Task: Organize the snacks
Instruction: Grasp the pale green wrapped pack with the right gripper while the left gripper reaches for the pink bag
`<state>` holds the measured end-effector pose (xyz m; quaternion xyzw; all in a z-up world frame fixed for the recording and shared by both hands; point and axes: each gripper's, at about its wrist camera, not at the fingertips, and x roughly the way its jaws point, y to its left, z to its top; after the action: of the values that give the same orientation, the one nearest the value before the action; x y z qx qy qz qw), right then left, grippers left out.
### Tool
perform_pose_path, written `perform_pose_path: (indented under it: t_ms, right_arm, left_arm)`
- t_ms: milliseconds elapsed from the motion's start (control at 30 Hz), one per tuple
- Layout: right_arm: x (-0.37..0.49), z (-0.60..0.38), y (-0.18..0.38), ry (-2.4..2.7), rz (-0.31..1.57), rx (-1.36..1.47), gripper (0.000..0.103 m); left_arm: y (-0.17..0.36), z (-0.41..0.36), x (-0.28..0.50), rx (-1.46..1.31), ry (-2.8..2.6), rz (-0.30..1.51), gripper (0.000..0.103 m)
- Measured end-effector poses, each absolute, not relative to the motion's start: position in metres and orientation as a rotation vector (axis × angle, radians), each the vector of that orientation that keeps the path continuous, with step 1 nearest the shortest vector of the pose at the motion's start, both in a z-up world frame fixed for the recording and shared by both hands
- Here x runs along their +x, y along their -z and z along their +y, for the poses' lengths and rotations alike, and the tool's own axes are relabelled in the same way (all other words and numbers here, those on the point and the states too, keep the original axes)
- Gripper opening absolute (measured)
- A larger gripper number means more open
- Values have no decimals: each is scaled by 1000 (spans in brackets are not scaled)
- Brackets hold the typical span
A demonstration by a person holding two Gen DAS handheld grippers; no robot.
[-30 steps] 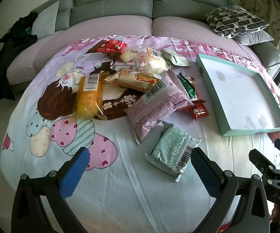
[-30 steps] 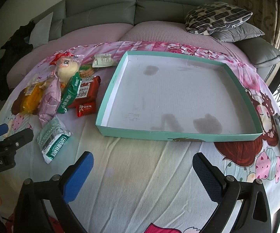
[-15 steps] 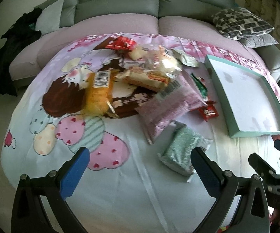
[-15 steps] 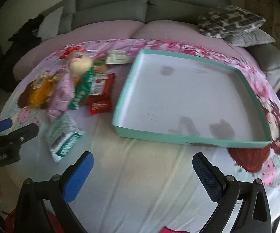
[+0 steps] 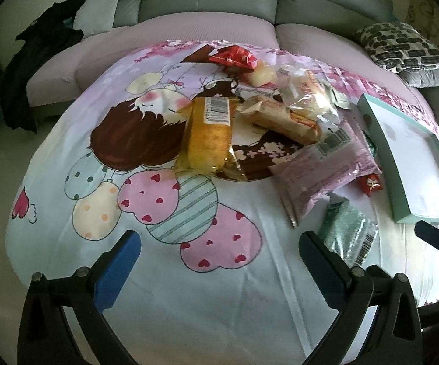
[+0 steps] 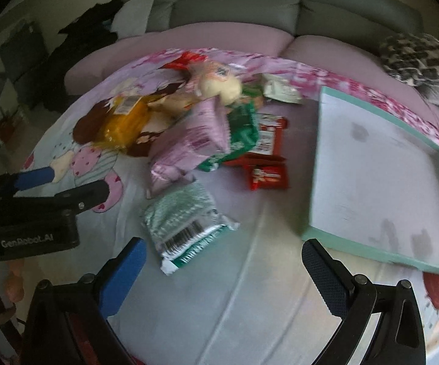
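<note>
Your right gripper [image 6: 219, 264], wide open and empty, has swung left: green snack pack [image 6: 186, 219] now just ahead, tray [image 6: 381, 182] off right, unfilled. Left gripper [image 5: 219, 261] likewise open, empty.

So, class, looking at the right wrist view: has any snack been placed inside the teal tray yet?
No, the teal tray shows only its bare white bottom, while the snacks, such as the green packet, lie on the bedsheet beside it.
</note>
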<state>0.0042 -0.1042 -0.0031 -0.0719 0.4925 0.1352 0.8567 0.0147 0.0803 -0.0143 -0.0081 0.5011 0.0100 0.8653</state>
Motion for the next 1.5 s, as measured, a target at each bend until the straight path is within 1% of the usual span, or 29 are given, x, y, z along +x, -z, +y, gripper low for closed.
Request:
perform_pose_path:
  t_ms: [300,567,767,1033,1167,1367,1500]
  right_arm:
    - [22,-90,24,-313,1069,-211,103]
    - [27,-80,32,-344,1052,-276,103]
    - [29,-77,34,-363,1034,-287,101]
    - [25,-67,35,-396,1014,-318,92]
    - [23,-68,33,-400,1010,-307,80]
    - [20,-75,31,-401,1009,-278,74]
    - [19,-78,29,-398,1006,-265,67]
  left_arm:
    - [29,90,22,-57,-8,1071,103]
    - [36,94,27,-67,-8,1046,103]
    - [39,103,31,-116,-13,1037,103]
    - [40,104,33,-131,-4,1029,103]
    - [39,102,32,-130,4,1022,103]
    - [33,100,30,-132,21,993,103]
    - [30,99,31,-133,29,988,103]
